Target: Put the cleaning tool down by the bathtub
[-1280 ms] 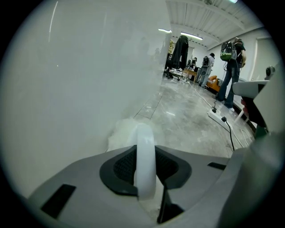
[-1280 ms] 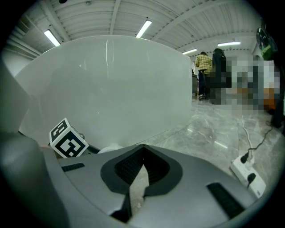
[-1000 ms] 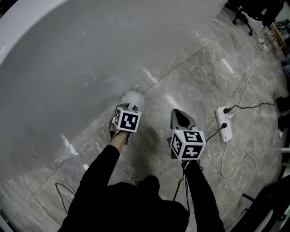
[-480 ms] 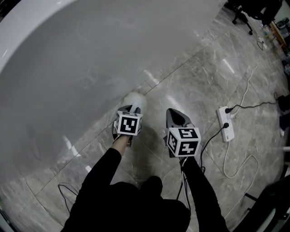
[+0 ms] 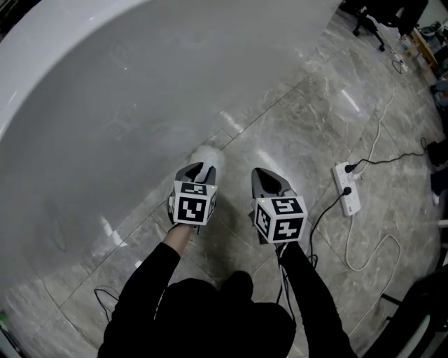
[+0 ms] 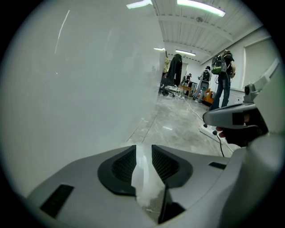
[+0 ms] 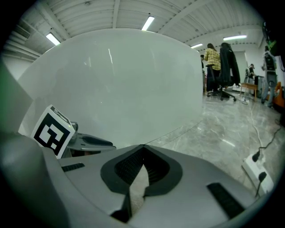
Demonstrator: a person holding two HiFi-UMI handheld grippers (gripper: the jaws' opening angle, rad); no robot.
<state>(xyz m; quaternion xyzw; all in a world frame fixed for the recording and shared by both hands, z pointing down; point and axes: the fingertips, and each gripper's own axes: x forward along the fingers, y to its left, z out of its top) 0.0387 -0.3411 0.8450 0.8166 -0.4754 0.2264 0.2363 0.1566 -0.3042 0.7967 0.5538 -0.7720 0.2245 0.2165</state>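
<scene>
The cleaning tool (image 5: 209, 154), a white fluffy lump, lies on the marble floor right at the foot of the white bathtub (image 5: 105, 105). My left gripper (image 5: 196, 170) points at it from just behind. Its jaws are opening, and in the left gripper view (image 6: 143, 153) a gap shows between the pads, with the white tool (image 6: 144, 180) low in that gap and not squeezed. The tub wall (image 6: 67, 89) fills the left of that view. My right gripper (image 5: 270, 179) hovers beside the left one. Its jaws (image 7: 142, 149) meet at the tip with nothing between them, facing the tub (image 7: 124, 89).
A white power strip (image 5: 348, 189) with plugs and a looping cable (image 5: 364, 259) lies on the floor to the right. More cable (image 5: 105, 297) runs near my left sleeve. People (image 6: 222, 80) and office chairs (image 5: 371, 17) are far across the room.
My left gripper has drawn back toward me while the white tool stayed on the floor by the tub. The right gripper has shifted slightly left.
</scene>
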